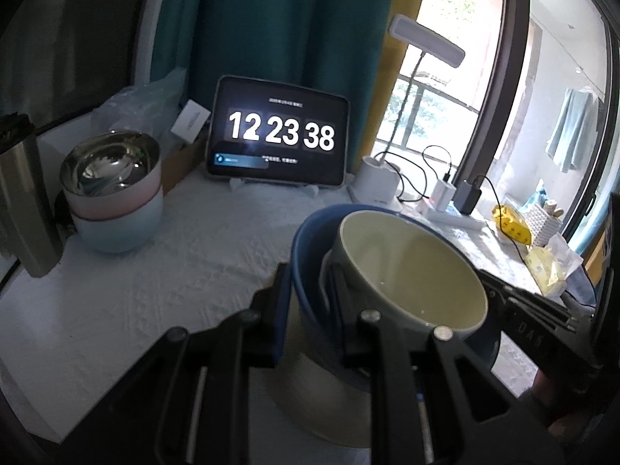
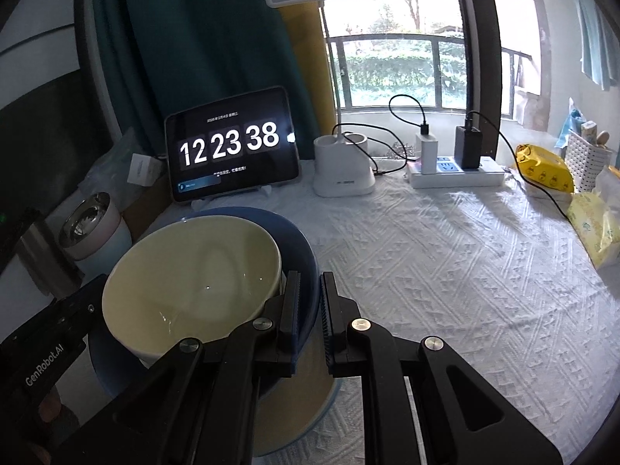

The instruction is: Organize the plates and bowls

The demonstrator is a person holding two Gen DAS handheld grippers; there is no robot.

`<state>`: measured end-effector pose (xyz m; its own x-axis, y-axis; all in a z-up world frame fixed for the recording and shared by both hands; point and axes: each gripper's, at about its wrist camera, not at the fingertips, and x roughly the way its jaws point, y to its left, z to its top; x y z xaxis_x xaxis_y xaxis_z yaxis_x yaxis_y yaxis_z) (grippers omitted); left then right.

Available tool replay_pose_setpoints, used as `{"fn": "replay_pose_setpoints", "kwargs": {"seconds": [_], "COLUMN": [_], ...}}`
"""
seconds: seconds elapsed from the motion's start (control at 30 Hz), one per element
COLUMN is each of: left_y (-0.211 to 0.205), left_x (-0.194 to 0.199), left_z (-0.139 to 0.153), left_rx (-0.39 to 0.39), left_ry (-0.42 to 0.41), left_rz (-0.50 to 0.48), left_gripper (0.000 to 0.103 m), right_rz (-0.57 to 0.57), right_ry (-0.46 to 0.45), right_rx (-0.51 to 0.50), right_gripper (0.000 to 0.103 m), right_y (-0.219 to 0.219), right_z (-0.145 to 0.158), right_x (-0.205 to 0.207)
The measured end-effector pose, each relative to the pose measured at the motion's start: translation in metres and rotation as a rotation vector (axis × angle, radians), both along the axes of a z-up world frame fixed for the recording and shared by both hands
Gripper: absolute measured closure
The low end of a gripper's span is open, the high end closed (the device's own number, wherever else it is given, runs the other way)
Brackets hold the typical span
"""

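A blue bowl [image 1: 304, 240] with a cream bowl [image 1: 410, 267] nested inside is gripped from both sides over a pale plate [image 1: 310, 399] on the white tablecloth. My left gripper [image 1: 308, 310] is shut on the blue bowl's near rim. The right gripper [image 1: 523, 310] reaches in from the right. In the right wrist view my right gripper [image 2: 310, 310] is shut on the blue bowl [image 2: 298, 240] at its right rim, beside the cream bowl [image 2: 193, 283]. The plate [image 2: 310, 407] lies underneath; whether the bowl touches it I cannot tell. The left gripper [image 2: 58, 329] shows at the left.
Two stacked steel-lined bowls [image 1: 112, 193], pink over light blue, stand at the left beside a metal flask [image 1: 23, 201]. A tablet clock [image 1: 279, 131], a white lamp base [image 2: 343, 166] and a power strip [image 2: 457, 172] with cables line the back. Yellow packets [image 2: 546, 170] lie at the right.
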<state>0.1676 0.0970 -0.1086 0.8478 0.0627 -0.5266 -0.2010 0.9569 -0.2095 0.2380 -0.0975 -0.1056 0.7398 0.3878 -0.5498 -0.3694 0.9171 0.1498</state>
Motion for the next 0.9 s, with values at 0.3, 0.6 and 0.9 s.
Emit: {"fn": "replay_pose_setpoints", "kwargs": {"seconds": [0.3,0.6,0.9], "left_y": [-0.002,-0.010,-0.012], "left_x": [0.000,0.003,0.005], "left_z": [-0.002,-0.002,-0.002], "left_rx": [0.051,0.074,0.070], "left_ry": [-0.008,-0.004,-0.007], "left_rz": [-0.008,-0.018,-0.029], "left_gripper": [0.084,0.084,0.081], "right_rz": [0.000,-0.012,-0.016], "right_ry": [0.000,0.006,0.013], "right_rx": [-0.015,-0.002,0.008], "right_gripper": [0.089,0.088,0.088], "right_y": [0.005,-0.001,-0.009], "right_z": [-0.003,-0.006,-0.007], "right_x": [-0.001,-0.001,0.000]}}
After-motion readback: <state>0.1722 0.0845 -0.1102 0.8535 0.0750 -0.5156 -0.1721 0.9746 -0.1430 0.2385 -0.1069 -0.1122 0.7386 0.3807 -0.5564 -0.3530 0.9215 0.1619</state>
